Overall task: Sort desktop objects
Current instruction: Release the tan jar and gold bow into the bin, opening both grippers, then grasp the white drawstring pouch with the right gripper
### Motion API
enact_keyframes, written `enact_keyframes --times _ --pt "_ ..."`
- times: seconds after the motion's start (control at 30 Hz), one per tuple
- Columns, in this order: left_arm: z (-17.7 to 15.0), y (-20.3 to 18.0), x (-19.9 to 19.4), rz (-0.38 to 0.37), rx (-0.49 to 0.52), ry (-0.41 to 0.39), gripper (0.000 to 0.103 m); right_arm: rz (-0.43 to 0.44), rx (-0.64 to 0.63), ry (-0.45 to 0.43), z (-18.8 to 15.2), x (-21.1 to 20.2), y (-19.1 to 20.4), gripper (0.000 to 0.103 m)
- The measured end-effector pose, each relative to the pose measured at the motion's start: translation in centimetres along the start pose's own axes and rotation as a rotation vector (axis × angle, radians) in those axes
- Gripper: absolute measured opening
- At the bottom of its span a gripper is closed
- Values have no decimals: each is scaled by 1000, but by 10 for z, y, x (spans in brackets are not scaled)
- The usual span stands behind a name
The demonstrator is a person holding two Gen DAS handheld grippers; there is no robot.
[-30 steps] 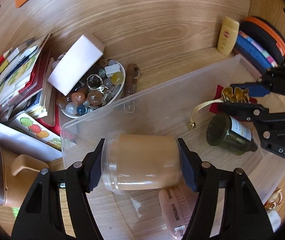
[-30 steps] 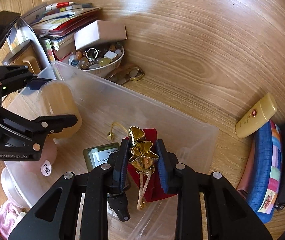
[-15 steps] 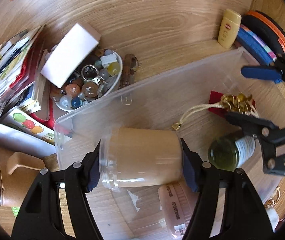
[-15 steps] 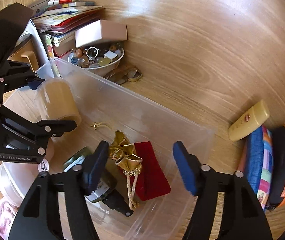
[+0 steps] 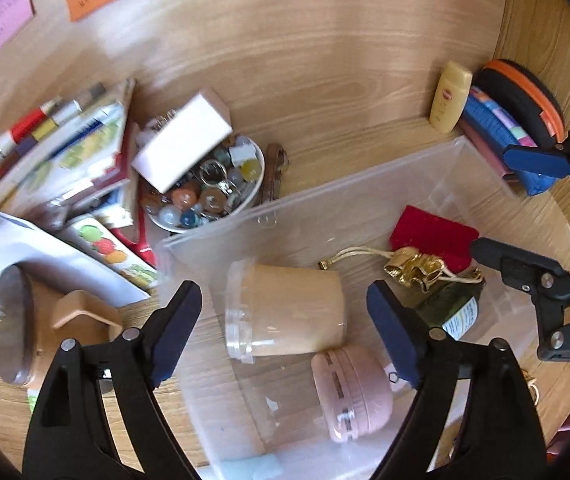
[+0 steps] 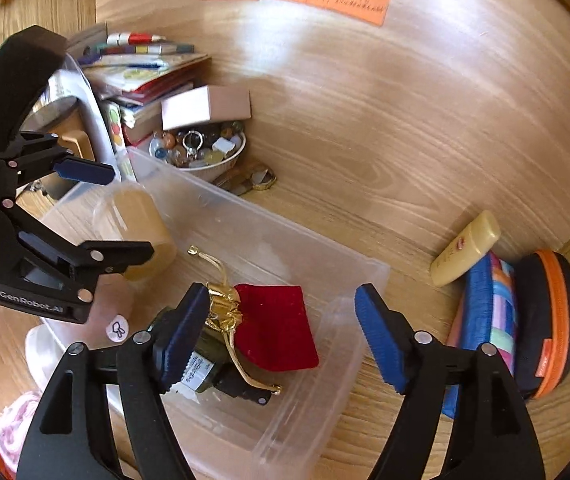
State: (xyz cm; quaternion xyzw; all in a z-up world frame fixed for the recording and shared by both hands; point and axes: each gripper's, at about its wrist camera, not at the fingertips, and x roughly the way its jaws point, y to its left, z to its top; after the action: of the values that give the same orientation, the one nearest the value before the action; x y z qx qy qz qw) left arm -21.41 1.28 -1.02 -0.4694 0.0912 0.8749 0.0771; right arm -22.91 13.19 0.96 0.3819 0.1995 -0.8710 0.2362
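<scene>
**Both tongs released over the clear bin**

The left tongs (image 5: 285,324), jaws just widened, stand clear of the tan jar (image 5: 285,308) lying inside the clear bin (image 5: 365,184). The right tongs (image 6: 281,332), also just opened, hang above the red pouch (image 6: 281,320) in the bin. Only the left view shows the pink case (image 5: 357,392) beside the jar. Bare counter (image 6: 405,120) lies beyond the bin's far wall.

Wooden desk (image 6: 365,128) with clear bin (image 6: 285,240), bowl (image 5: 253,196), books (image 5: 77,160), sunscreen tube (image 6: 465,248)
</scene>
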Motion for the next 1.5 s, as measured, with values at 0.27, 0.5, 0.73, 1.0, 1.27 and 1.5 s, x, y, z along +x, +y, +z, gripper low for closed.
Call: enact_keyframes --times 0.27,0.5,0.73,1.0,1.27,1.5 --pt "-1 5 -40 36 -9 -90 92 -26 31 -60 -5 -33 -3 81" --pt "-19 12 -72 60 -28 -158 95 -28 45 -122 -15 -68 0 82" --pt "-50 26 -92 79 -83 -181 96 -35 32 -172 -33 -100 13 82" --pt "-87 30 -99 112 -128 -178 96 -38 -3 -186 -68 -115 41 88" --pt "-124 14 -99 137 -126 -170 96 57 32 -159 -109 -116 60 88" --pt "-152 -7 -95 109 -113 -155 96 109 65 -106 -140 -108 77 88"
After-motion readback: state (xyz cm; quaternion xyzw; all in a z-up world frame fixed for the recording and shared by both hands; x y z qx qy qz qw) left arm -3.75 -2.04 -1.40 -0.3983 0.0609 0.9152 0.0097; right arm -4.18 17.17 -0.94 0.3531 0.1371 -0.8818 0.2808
